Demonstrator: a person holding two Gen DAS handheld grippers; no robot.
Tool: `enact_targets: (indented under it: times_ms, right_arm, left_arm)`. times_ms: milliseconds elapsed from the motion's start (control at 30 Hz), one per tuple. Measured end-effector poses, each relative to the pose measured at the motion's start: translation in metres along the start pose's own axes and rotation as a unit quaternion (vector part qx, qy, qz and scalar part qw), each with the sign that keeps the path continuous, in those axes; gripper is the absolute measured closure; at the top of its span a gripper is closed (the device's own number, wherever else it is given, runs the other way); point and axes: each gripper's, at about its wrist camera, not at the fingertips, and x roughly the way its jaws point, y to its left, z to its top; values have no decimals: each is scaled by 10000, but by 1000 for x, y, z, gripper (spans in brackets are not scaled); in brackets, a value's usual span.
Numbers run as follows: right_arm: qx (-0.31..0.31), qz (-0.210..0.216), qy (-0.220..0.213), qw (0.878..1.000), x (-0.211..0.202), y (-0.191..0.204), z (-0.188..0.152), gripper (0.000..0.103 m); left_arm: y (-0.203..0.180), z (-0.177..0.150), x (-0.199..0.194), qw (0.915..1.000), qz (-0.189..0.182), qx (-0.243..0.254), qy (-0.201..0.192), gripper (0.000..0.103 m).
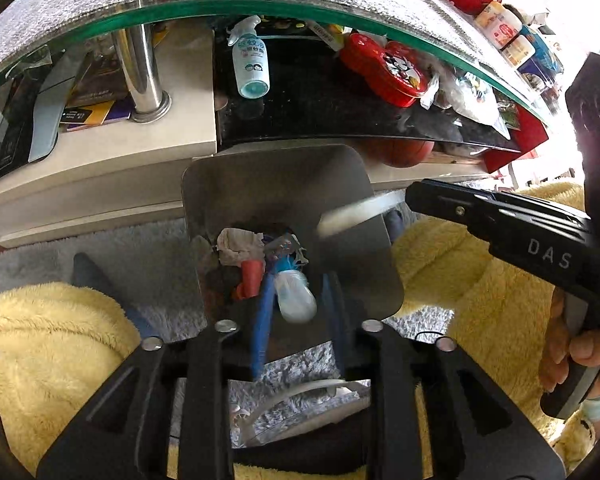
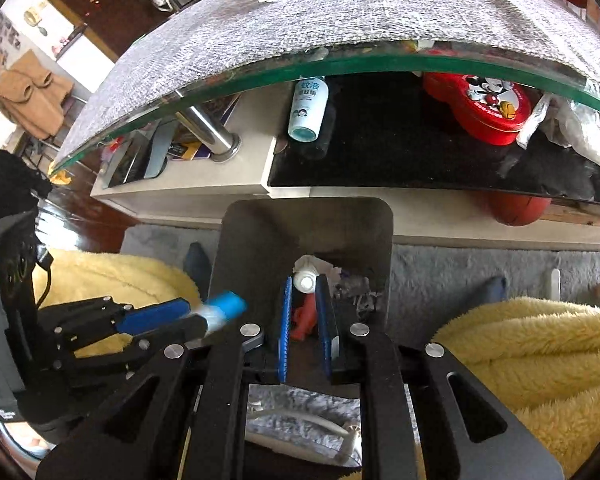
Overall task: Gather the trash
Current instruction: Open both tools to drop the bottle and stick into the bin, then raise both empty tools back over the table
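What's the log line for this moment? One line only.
left gripper: shut on bottle | right gripper: shut on white item | both at bin | trash already inside

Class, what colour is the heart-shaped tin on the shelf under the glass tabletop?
Red, with a cartoon mouse picture on its lid; the heart-shaped tin shows best in the right wrist view.

"DAS" stands in pale letters on the black right gripper [image 1: 364,216]; the spray bottle [image 2: 308,110] label (Chinese print) is mostly illegible.
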Motion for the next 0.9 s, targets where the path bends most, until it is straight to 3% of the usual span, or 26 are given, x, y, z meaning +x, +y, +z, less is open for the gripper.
enact_targets:
  times_ms: [67, 133, 200, 333, 400, 567, 900]
  right_arm:
    - [30, -50, -24, 10000, 0, -1, 2, 87]
    - [63, -95, -66, 9999, -1, -3, 3, 80]
    - [82, -183, -150, 9997, -4, -5, 4, 55]
    - [151, -380, -328, 9986, -13, -13, 10, 39]
    - [170, -564, -459, 9972, -20, -17, 15, 22]
    - [306, -562, -630, 9960, -33, -28, 29, 19]
    - [312, -639, -1111, 9913, -62, -31, 70, 18]
  left_arm:
    - [0, 0, 0, 10000, 37, 5, -1, 72]
    - [2, 1, -2, 10000, 71, -23, -30, 64]
    - [4, 3, -5, 9999, 118, -31, -79, 59]
    - [5, 7, -12, 9997, 172, -36, -191, 40]
    - [7, 11, -17, 9994, 197, -45, -265, 33]
    - [14, 24, -30, 9987, 196, -144, -446, 22]
    - [19, 69, -60, 9956, 301, -78, -886, 21]
